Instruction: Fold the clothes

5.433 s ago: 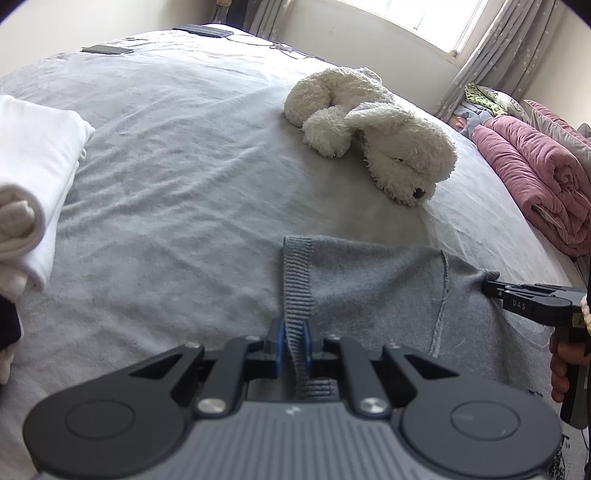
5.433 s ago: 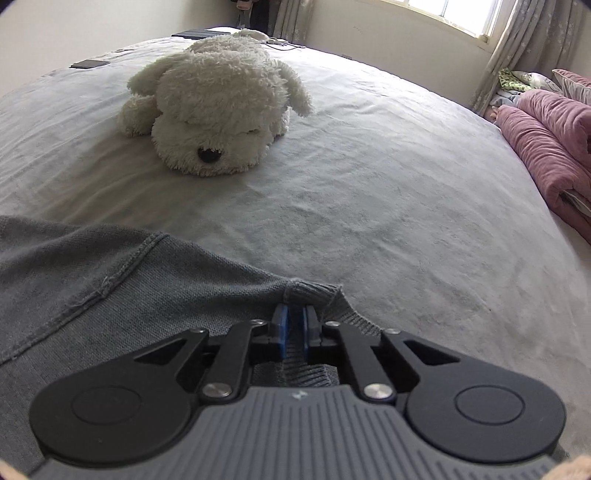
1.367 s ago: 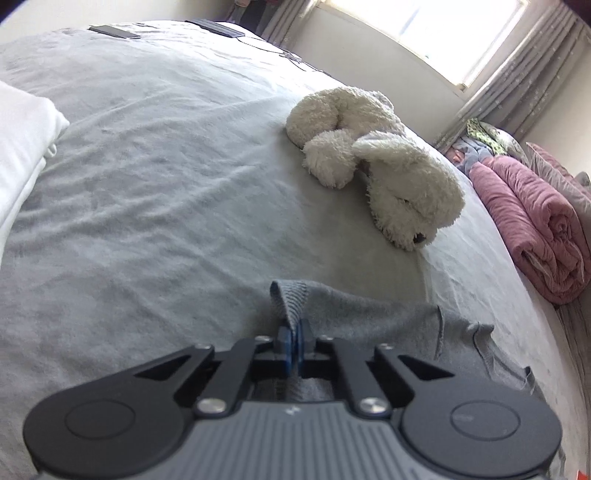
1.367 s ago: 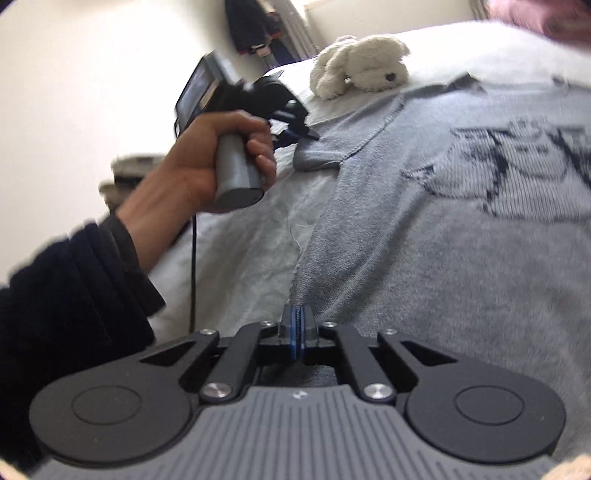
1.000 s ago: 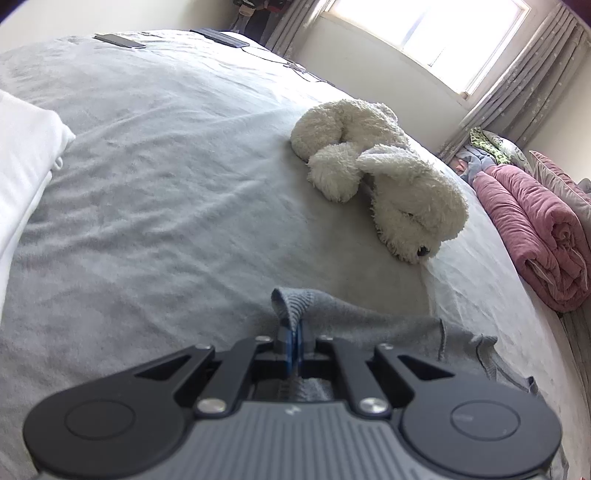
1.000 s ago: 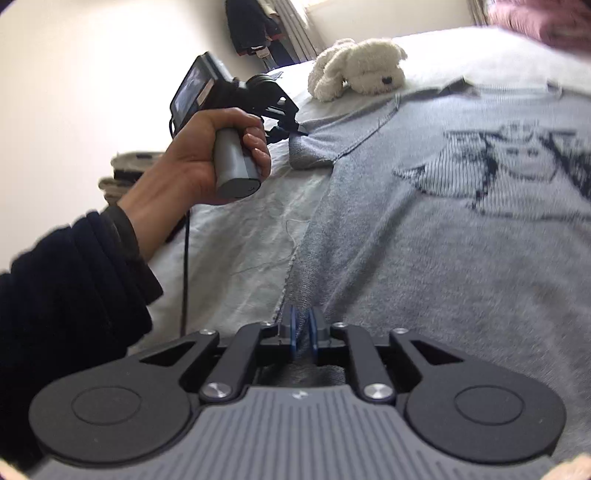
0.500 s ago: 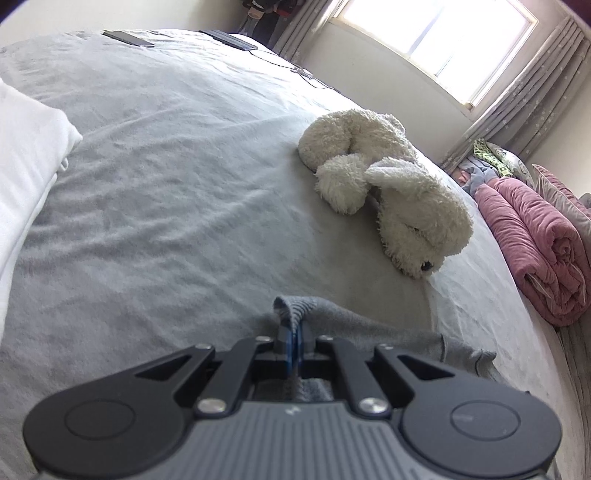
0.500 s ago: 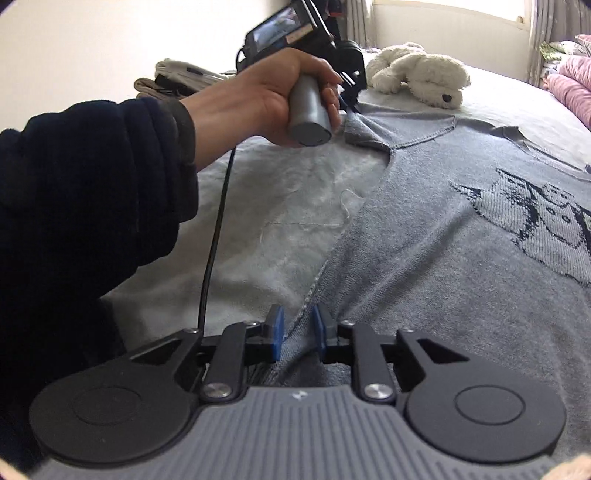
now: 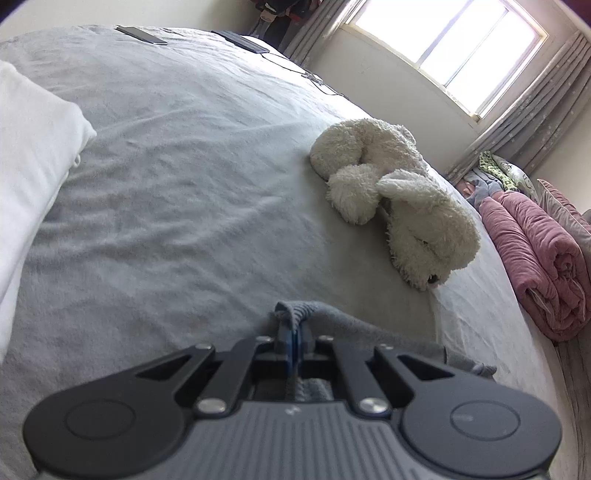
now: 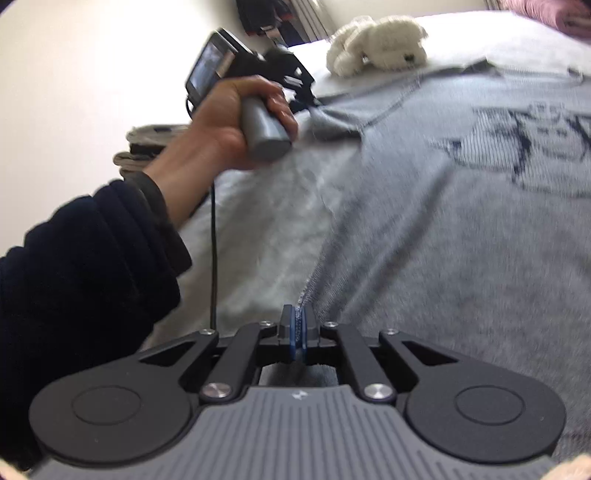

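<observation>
My left gripper [image 9: 293, 341] is closed on one ribbed cuff [image 9: 295, 310] of the grey sweater [image 10: 461, 229]; the cuff sits folded between my blue pads at the lower middle of the left wrist view, and the knit continues to the lower right of that frame. My right gripper [image 10: 297, 334] is closed on the side edge of the same sweater, at the lower middle of the right wrist view; the fabric rises from my pads toward the upper right, where a dark knitted picture [image 10: 517, 147] shows on its front. So there is one sweater, and I hold it at two places.

In the upper left of the right wrist view I see my left hand [image 10: 229, 122] around the handle of its gripper, with one dark sleeve [image 10: 85, 266] and one black cable [image 10: 213, 251] that hangs down.

The sweater lies on one grey bed cover [image 9: 184, 184]. Further away I count one white plush dog [image 9: 399, 199], one white folded cloth [image 9: 29, 155] at the left edge, one rolled pink blanket [image 9: 535, 251] at the right edge, two dark flat things [image 9: 140, 35] at the top, and one window [image 9: 450, 48] in the upper right.
</observation>
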